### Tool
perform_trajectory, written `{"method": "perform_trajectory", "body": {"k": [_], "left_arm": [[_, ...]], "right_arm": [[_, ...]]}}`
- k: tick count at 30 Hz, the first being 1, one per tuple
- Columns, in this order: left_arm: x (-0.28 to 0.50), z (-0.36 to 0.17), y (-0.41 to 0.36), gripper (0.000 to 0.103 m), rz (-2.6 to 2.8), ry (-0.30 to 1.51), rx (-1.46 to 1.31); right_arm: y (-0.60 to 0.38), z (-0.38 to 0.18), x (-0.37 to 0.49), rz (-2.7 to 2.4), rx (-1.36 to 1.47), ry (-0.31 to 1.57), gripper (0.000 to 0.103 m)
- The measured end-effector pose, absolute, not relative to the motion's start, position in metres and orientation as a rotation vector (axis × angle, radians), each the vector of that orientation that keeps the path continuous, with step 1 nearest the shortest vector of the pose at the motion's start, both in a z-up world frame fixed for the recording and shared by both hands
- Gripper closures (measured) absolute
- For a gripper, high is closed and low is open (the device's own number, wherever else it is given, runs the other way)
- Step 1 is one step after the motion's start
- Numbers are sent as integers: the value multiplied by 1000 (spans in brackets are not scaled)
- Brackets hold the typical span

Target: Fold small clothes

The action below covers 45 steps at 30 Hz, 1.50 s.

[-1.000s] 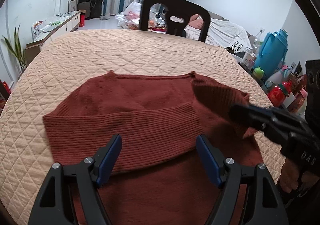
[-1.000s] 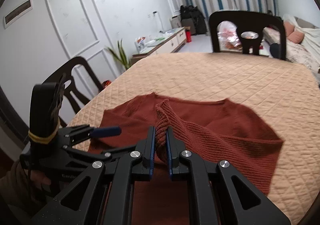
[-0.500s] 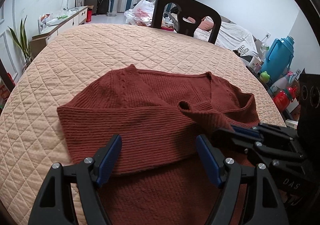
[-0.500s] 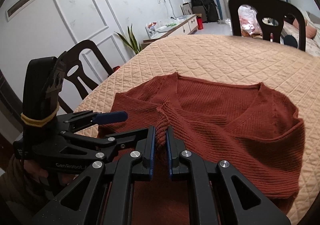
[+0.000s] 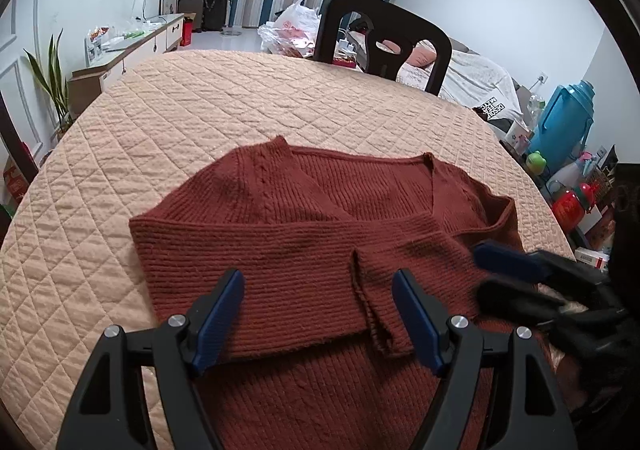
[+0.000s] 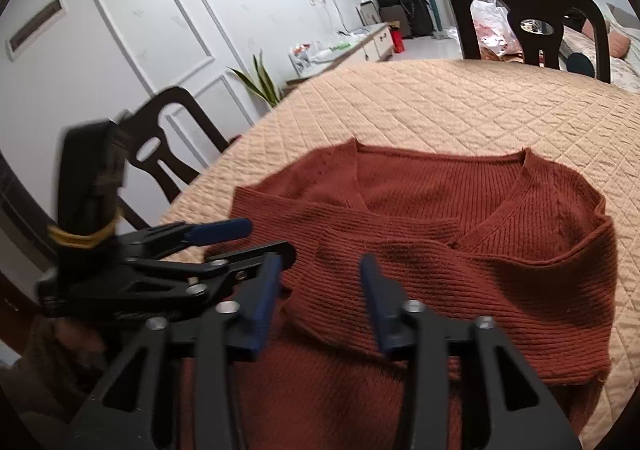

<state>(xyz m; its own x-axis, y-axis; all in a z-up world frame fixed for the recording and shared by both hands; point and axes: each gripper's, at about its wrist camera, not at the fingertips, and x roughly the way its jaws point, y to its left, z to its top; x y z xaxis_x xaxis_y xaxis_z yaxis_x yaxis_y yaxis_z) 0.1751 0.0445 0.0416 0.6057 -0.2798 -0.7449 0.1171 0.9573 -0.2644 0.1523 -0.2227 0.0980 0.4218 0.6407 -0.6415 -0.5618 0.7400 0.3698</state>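
Quilted peach cloth covers the round table, with a dark chair at its far edge and striped curtains beyond. Lying flat on the near half of that cloth is the sweater, a small rust-red ribbed knit with a V neckline; both sleeves are laid across the chest, one cuff overlapping the other sleeve, and the lower body runs toward the onlooker. Judged from its drape and soft creases, the knit is light, limp and stretchy, not slippery on the quilting, and likely to sag or unroll if lifted by a single layer. Recommended holds are the bottom hem corners, or the side edges where layers are doubled, pinching all thicknesses together. Left gripper hovers over the crossed sleeves with its blue pads spread wide and nothing between them. Right gripper sits beside it, fingers likewise parted, gripping nothing, with the cuff directly under the gap. Bottom fold is not yet made.
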Motion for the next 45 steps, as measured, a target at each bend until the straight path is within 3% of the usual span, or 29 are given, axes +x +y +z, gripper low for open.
{"method": "perform_trajectory", "body": {"k": [7, 12, 20, 21, 24, 26, 32, 36, 45], "left_arm": [[174, 54, 38, 24, -246, 840, -210], [180, 49, 25, 24, -232, 881, -165], [181, 33, 8, 24, -229, 946, -100], [182, 33, 8, 24, -225, 948, -99], [185, 32, 7, 24, -215, 953, -92], [187, 30, 6, 24, -211, 953, -80], [189, 27, 1, 24, -201, 952, -34], [188, 26, 1, 24, -205, 951, -34], [187, 27, 2, 24, -202, 953, -31]], "right_arm": [[-321, 137, 151, 518, 183, 661, 47], [-355, 124, 171, 227, 58, 691, 47], [-340, 78, 202, 358, 80, 869, 47], [-338, 74, 202, 348, 68, 882, 49], [-335, 65, 205, 312, 36, 899, 85], [-338, 60, 206, 287, 39, 915, 90], [-355, 57, 208, 249, 108, 915, 90], [-362, 56, 210, 206, 124, 919, 70], [-361, 85, 185, 228, 65, 813, 70]]}}
